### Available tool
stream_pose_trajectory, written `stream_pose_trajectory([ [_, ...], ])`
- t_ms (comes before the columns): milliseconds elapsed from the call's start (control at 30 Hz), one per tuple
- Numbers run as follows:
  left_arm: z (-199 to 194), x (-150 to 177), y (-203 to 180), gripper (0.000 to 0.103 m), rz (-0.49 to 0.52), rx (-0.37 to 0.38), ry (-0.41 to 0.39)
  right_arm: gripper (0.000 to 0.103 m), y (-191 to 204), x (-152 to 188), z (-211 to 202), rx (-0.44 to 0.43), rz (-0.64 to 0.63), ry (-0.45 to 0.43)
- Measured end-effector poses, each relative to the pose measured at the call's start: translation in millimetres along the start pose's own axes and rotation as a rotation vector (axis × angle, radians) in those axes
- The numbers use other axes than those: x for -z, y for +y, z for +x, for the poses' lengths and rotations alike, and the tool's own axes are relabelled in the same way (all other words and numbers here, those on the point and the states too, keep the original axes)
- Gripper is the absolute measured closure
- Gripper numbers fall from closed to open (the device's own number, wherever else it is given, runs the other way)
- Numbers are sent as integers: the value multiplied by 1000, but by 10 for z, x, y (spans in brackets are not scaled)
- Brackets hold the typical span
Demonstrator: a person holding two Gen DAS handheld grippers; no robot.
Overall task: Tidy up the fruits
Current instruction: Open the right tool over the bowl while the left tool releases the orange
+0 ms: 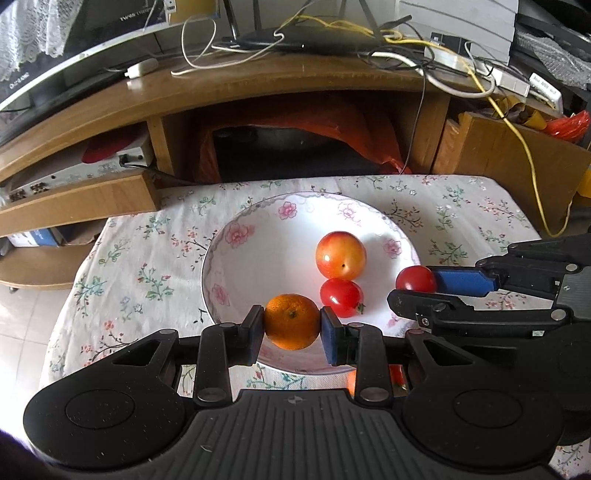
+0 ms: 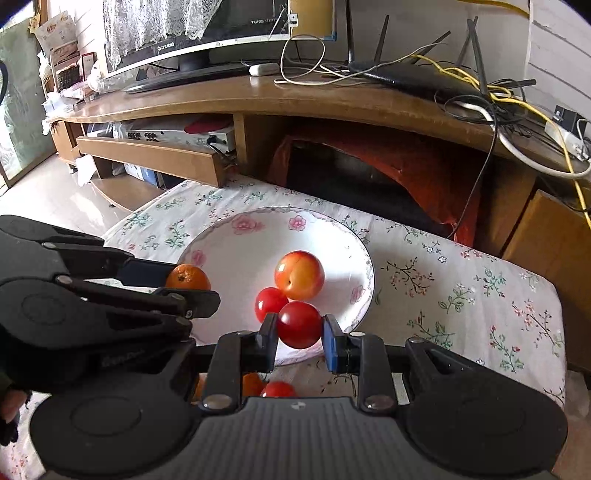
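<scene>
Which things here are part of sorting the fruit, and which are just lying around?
Job: orange in left gripper, tomato in right gripper, peach, second tomato, bowl.
Lying about: router, television, yellow cable.

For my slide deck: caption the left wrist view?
Left tongs grip a tangerine over the floral bowl; right tongs bring a tomato.
</scene>
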State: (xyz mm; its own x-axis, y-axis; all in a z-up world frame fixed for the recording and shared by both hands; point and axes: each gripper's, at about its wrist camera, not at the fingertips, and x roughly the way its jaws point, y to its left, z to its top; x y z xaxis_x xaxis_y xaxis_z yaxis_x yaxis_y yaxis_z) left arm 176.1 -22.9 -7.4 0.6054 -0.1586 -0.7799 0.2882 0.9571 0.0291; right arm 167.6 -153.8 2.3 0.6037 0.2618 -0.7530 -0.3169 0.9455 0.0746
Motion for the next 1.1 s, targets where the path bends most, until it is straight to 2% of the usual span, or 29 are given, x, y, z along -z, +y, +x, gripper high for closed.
stream_pose_trajectory([
  [667,299,-25,59,64,-19,-16,51,76,-84,5,364,-25,-14,12],
  [867,279,-44,82,59,-32,-28,46,76,-88,6,347,-25,-9,-7],
  [1100,188,-97,131,49,-62,-27,16,74,-135,-44,254,-30,11,-43],
])
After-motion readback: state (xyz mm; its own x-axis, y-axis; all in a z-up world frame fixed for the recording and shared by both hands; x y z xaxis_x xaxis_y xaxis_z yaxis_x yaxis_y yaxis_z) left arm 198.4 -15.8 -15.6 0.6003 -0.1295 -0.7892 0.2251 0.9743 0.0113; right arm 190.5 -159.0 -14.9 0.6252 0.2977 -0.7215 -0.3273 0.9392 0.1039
